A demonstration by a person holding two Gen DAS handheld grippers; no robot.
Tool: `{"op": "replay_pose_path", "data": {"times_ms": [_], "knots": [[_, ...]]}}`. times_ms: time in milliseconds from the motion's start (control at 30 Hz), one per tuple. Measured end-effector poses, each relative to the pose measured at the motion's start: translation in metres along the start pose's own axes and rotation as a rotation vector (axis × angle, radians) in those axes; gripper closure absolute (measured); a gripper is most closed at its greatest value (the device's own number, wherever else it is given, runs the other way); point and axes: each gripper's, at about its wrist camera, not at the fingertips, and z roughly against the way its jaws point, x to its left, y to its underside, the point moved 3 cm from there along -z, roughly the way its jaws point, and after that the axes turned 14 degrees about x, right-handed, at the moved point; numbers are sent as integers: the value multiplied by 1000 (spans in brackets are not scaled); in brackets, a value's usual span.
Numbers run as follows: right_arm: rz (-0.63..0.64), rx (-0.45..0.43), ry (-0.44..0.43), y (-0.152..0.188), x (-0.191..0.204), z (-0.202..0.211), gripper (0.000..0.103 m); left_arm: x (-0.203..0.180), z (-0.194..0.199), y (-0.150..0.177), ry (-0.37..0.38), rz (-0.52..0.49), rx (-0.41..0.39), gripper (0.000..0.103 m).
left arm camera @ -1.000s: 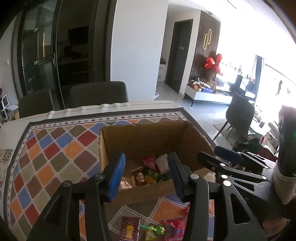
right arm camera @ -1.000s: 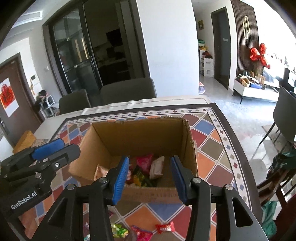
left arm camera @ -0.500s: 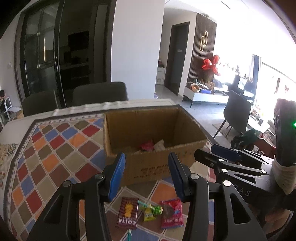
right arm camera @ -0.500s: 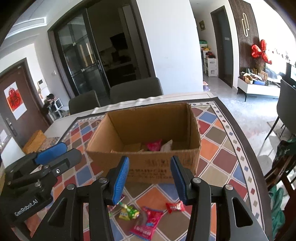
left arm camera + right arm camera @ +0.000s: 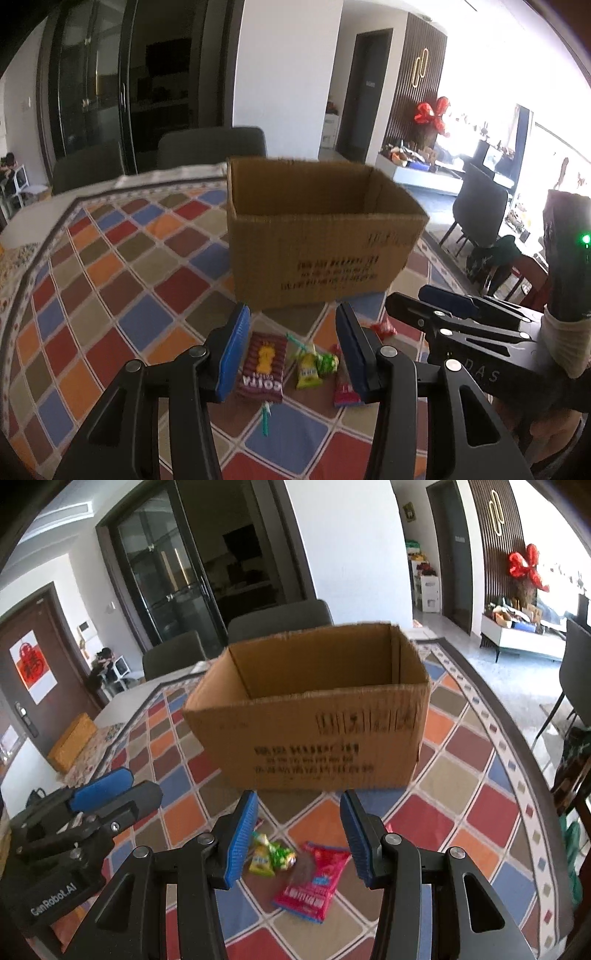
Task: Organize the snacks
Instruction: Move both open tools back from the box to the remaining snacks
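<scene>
An open cardboard box (image 5: pixel 321 236) (image 5: pixel 314 720) stands on the patterned tablecloth; its contents are hidden behind the near wall. In front of it lie loose snacks: a brown cola packet (image 5: pixel 264 369), a yellow candy (image 5: pixel 308 371) (image 5: pixel 262 860), a green candy (image 5: pixel 328 363) (image 5: pixel 282 856), a red packet (image 5: pixel 343 389) (image 5: pixel 314 878) and a small red candy (image 5: pixel 382 328). My left gripper (image 5: pixel 291 350) hovers open above the cola packet and candies. My right gripper (image 5: pixel 299 834) hovers open above the candies and the red packet. Neither holds anything.
The chequered tablecloth (image 5: pixel 110 280) covers the table, with bare cloth to the left. Dark chairs (image 5: pixel 210 146) stand behind the far edge, another chair (image 5: pixel 478 206) to the right. A yellow-brown box (image 5: pixel 72 744) lies at the table's far left.
Both grippers have sunk and drawn back from above the box. The box's inside has dropped out of sight, and the loose snacks in front of it now lie between the fingers.
</scene>
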Motion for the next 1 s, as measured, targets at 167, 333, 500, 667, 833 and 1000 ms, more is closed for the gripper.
{"op": "replay_pose_path", "data": {"times_ms": [167,333,500,667,833,1000], "knots": [[-7,44,10,15,-3,-13,55,-1,-18,17,28,12,43,56],[-20,84,14,30,-8,-25,55,-8,-37,32,56,-16,82,56],[-29,145,10,45,-12,-40,55,-10,-50,41,67,-29,113,57],[-33,200,6,55,-13,-57,55,-8,-58,50,60,-39,134,62],[-48,241,-20,61,-15,-70,55,-10,-64,56,71,-58,145,64],[-65,266,-31,62,-16,-83,55,-9,-70,57,66,-66,160,67]]}}
